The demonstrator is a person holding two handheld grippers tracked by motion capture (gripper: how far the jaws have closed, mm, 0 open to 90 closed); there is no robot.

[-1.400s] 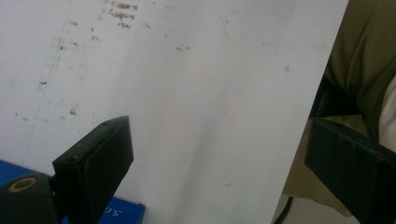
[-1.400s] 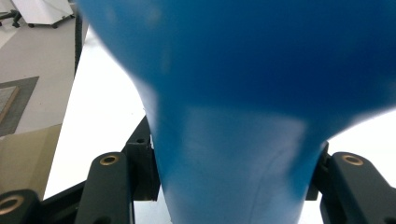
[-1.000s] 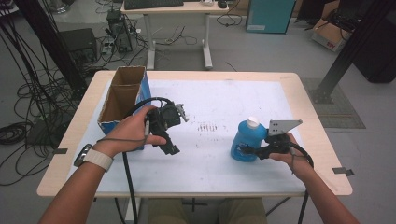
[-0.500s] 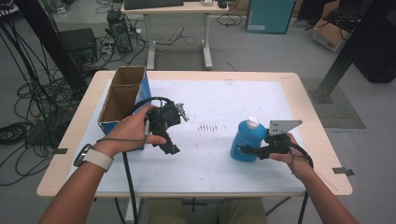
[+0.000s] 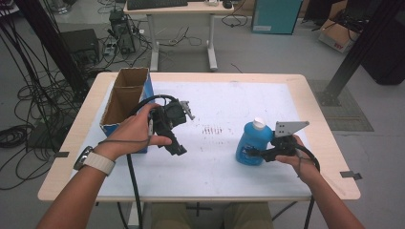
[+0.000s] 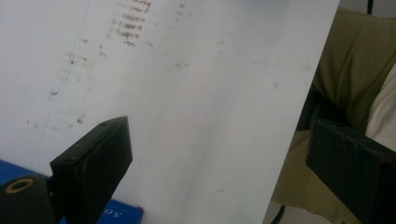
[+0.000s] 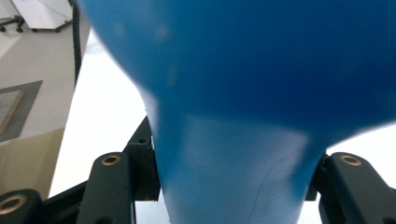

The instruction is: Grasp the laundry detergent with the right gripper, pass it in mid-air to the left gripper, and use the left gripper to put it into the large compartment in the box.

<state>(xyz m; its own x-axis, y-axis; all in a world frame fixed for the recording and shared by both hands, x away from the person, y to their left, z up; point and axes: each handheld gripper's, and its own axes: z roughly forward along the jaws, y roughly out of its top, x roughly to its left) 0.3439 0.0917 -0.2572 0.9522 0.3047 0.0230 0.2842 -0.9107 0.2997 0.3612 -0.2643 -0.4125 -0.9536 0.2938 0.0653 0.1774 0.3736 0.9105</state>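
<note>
White board covers most of the wooden table (image 5: 310,90), with cables and another desk on the grey floor beyond. I clamp the blue bottle (image 5: 250,143) in my right gripper (image 5: 261,153); its black jaws press both sides of the bottle's body, and it stands upright on the right half of the table, white cap up. My left gripper (image 5: 175,143) hangs above the table's left-middle, jaws wide apart with nothing between them. An open cardboard box (image 5: 125,95) with a blue side sits at the left edge, just beside my left hand (image 5: 138,131).
</note>
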